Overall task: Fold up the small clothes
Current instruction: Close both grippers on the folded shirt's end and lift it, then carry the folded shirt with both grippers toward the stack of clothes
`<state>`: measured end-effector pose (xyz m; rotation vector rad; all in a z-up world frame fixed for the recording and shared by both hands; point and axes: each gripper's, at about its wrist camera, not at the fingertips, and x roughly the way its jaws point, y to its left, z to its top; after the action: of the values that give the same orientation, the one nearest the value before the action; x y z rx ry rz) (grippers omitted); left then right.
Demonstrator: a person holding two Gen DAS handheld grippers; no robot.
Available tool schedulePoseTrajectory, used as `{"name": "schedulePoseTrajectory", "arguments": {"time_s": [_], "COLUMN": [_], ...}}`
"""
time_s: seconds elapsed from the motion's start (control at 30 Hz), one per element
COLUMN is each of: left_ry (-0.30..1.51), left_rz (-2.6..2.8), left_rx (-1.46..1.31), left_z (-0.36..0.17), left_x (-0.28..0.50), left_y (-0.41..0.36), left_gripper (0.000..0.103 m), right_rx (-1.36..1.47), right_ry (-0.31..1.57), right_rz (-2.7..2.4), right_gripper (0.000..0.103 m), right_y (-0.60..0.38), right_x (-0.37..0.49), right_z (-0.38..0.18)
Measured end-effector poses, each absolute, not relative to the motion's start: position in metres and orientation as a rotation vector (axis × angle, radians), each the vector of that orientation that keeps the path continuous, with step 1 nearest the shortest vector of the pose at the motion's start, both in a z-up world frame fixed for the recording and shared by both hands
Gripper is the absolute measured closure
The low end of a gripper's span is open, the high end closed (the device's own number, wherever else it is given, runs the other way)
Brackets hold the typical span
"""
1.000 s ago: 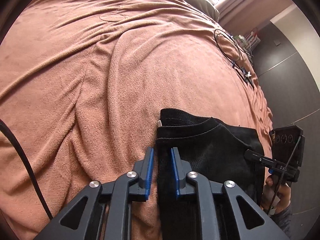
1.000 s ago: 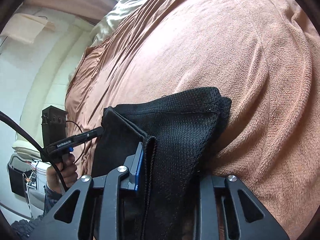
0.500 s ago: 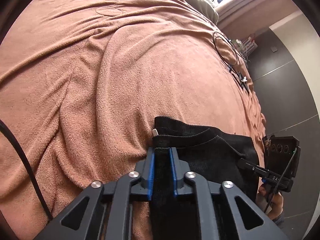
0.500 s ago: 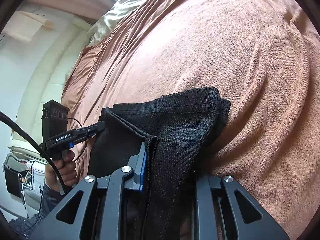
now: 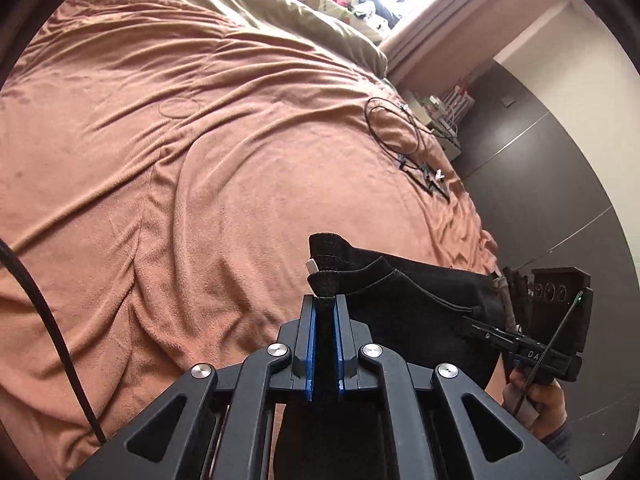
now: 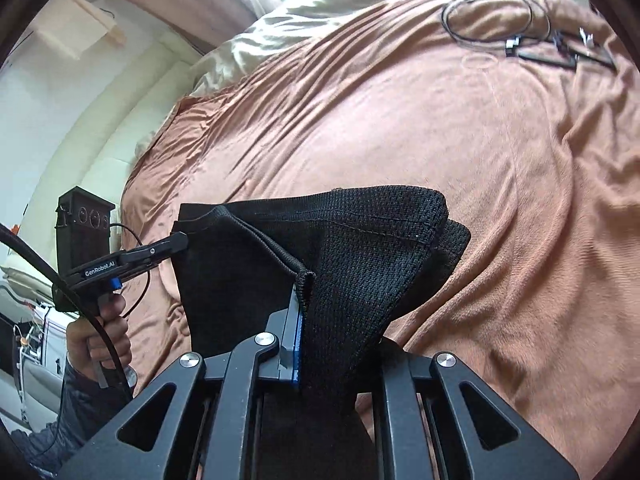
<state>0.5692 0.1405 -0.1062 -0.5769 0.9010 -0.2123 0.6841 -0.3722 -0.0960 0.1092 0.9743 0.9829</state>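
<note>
A: How many garments do you count?

B: One: a black knit garment [image 5: 404, 304], near the right edge of the brown blanket [image 5: 200, 200] that covers the bed.

A: And the grippers?

B: Two. The left gripper [image 5: 325, 312] is clenched on a hemmed edge of the garment, blue pads pressing the cloth from both sides. The right gripper [image 6: 320, 320] is clamped on a bunched fold of the same cloth; one blue pad shows, the other is hidden under fabric.

A: Anything else on the bed?

B: One tangle of black cables [image 5: 404, 144] far off to the right, and one olive-green duvet [image 5: 280, 12] bunched at the far end.
</note>
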Motion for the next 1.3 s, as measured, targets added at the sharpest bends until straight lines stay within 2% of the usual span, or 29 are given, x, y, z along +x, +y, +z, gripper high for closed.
{"name": "schedulePoseTrajectory", "arguments": {"time_s": [0.37,0.63,0.97,1.3], "left_ry": [0.769,0.691,0.636,0.641], "left_rz": [-0.280,-0.333,-0.454,-0.604], "left_rx": [-0.508,-0.460,-0.402,-0.351], "left_z": [-0.008,0.055,0.117,0.141], "left_x": [0.519,0.482,0.458,0.454], "left_y": [0.101,0.054,-0.049,-0.169], "left_gripper": [0.096,0.096,0.096,0.096], "right_rx": [0.115,0.117,0.096,0.133], "right_ry": [0.797,0.657,0.526,0.445], "right_rz": [0.975,0.936,0.819,0.692], "right_gripper": [0.095,0.095,0.095,0.095], "right_y": [-0.438,-0.525,-0.649,-0.758], "right_x": [0.600,0.536,0.456,0.385], "right_z": [-0.028,0.025,0.075,0.087]}}
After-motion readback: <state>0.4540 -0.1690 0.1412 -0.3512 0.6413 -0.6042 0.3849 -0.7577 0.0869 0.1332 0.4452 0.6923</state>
